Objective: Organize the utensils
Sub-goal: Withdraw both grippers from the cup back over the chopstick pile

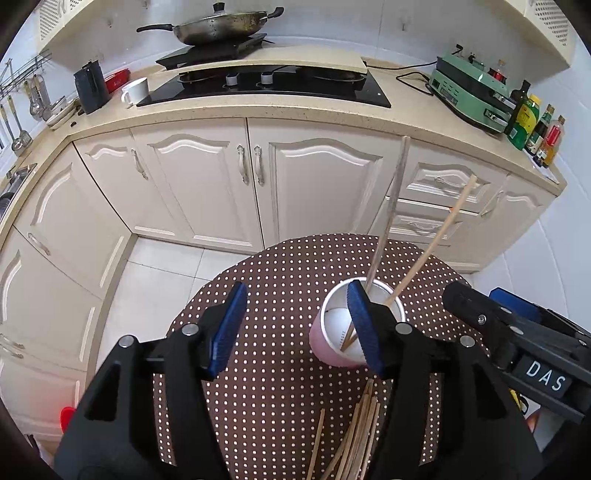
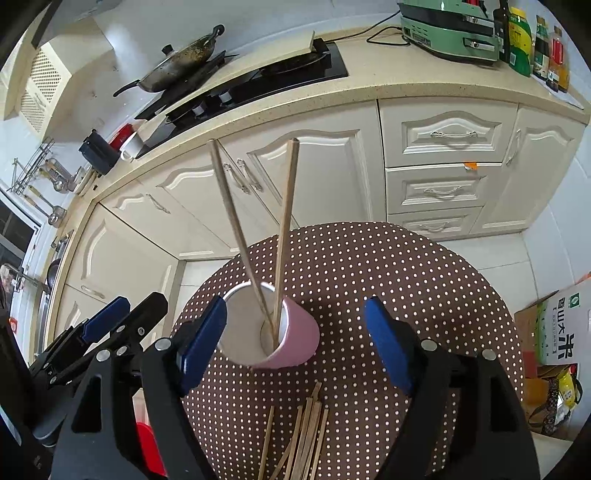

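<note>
A pink paper cup [image 2: 299, 332] stands on the brown dotted tablecloth [image 2: 406, 277] with two wooden chopsticks [image 2: 286, 221] leaning in it. My right gripper [image 2: 295, 341] is open around the cup; its left pad sits beside the rim and its right pad is well apart. My left gripper [image 1: 295, 328] is open and holds nothing. Its right finger crosses in front of the cup [image 1: 325, 350]. Several loose chopsticks [image 1: 358, 435] lie in a pile on the cloth, near the front edge, below the cup.
Cream cabinets and a counter [image 1: 295, 110] run behind the table, with a hob, a wok [image 1: 218, 26], a white mug, a green appliance [image 1: 472, 92] and bottles. A cardboard box [image 2: 554, 332] stands on the floor at the right. White floor tiles lie left of the table.
</note>
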`<state>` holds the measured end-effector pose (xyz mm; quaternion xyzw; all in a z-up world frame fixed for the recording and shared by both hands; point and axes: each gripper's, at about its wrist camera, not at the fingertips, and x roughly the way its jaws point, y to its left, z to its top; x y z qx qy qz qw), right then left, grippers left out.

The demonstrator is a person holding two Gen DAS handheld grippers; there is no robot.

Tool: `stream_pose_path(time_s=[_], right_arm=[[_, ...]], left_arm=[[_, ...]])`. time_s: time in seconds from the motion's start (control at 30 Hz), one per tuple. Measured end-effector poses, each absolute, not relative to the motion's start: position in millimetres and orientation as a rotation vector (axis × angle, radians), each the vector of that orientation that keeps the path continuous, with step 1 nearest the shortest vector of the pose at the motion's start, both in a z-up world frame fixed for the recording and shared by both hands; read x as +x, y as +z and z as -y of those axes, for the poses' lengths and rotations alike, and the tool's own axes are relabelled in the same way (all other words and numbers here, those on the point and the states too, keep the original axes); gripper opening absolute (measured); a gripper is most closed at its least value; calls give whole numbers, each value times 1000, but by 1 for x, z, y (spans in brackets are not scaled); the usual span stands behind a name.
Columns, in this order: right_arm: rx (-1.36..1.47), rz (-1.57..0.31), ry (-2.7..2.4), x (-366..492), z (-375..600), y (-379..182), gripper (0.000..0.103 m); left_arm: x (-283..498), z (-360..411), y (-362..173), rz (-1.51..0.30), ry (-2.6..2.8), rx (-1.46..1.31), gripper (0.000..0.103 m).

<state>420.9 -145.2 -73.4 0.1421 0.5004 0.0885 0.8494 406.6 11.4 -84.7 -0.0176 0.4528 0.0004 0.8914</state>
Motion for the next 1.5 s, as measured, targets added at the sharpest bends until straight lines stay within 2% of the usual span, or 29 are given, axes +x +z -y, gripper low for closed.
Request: stream_pose_path(time_s=[0.27, 0.57, 0.67, 1.5], right_arm=[[273, -1027, 195, 390, 143, -59, 74], [238, -1051, 188, 351, 138, -66, 75], [229, -1070, 177, 341, 138, -74, 84], [155, -1331, 110, 295, 136, -176, 84]], left_arm=[[372, -15, -76, -923, 14, -55, 60], [329, -20, -93, -961, 18, -68, 62], [318, -23, -102, -981, 26, -74, 62], [274, -36, -191, -1207, 46, -75, 67]])
